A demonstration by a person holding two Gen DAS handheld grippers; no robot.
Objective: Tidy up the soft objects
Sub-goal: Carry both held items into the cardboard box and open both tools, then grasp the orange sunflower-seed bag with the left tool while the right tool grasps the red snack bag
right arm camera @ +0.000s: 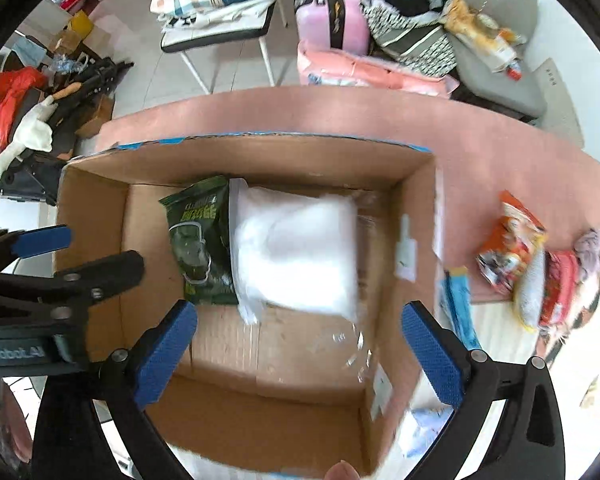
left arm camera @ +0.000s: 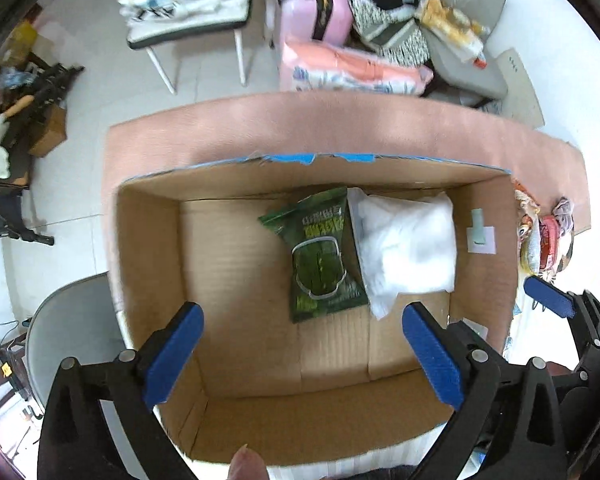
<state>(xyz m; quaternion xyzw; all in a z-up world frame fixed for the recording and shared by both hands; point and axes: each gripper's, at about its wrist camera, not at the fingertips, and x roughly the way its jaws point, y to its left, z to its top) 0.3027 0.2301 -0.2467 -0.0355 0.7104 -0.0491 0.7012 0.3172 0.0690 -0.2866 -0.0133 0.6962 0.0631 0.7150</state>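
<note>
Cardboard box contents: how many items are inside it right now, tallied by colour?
Inside the cardboard box:
Green: 1, the green packet
White: 1, the white bag
Total: 2
The left gripper and right gripper are both open and empty above the box.

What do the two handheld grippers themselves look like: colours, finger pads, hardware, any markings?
Both match: matte black plastic linkage arms with round silver pivot pins, ending in flat blue finger pads with fine dotted grip texture. See the left gripper and right gripper. In the right wrist view, the left unit's body carries pale lettering, partly cut off. No cables are discernible. A bare fingertip shows at the bottom edge; no sleeve visible.
</note>
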